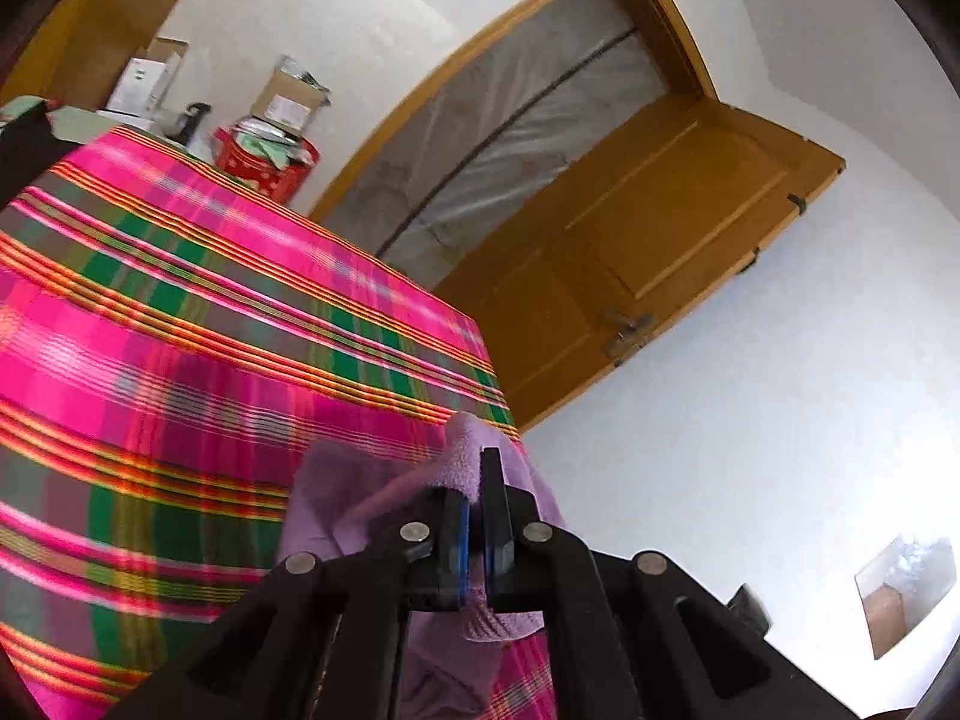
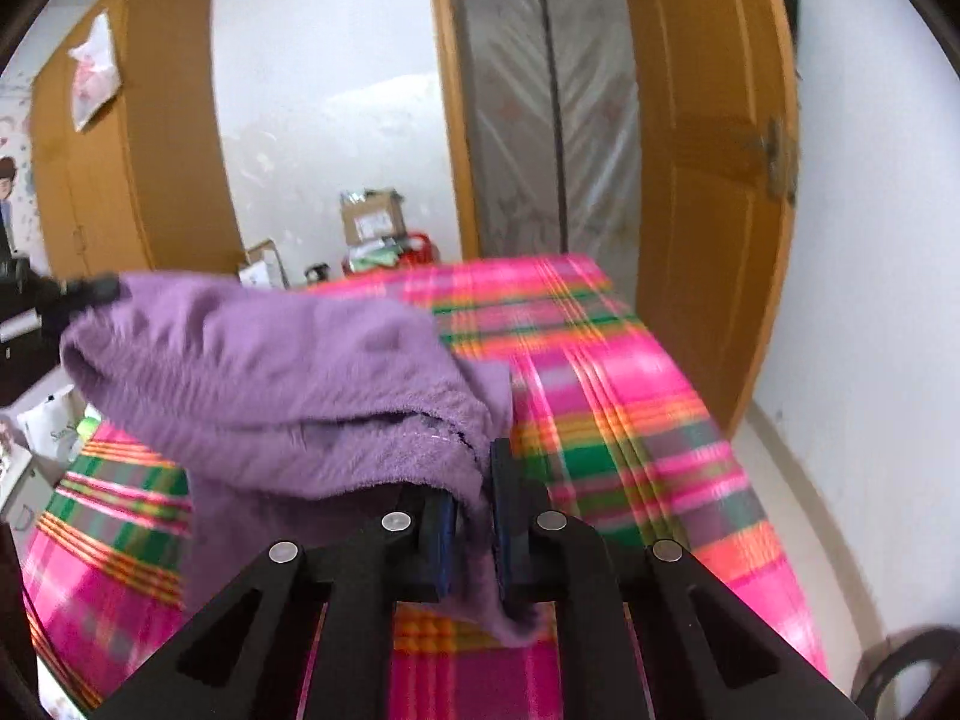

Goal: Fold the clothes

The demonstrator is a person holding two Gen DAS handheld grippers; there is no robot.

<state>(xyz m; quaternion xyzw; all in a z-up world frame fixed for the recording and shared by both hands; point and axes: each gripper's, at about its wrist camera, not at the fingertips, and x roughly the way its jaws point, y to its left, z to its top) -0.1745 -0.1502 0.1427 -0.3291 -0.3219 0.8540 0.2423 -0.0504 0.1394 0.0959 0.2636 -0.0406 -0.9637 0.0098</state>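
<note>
Claws: left claw (image 1: pixel 477 516) and right claw (image 2: pixel 474 516) each pinch purple garment (image 2: pixel 270 384) edge | above plaid bed (image 2: pixel 600 420)

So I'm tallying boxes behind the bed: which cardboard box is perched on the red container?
The brown cardboard box with a white label; the white boxes sit lower, leftward.

The towel (image 2: pixel 270 378) hangs above the bed (image 2: pixel 630 420), stretched from the right tongs (image 2: pixel 474 516) at six o'clock to the left tongs (image 2: pixel 90 291) at nine o'clock. Behind the bed, boxes (image 2: pixel 369 216) stand at twelve o'clock, a wardrobe (image 2: pixel 120 138) at ten, a door (image 2: pixel 708 180) at two.
</note>
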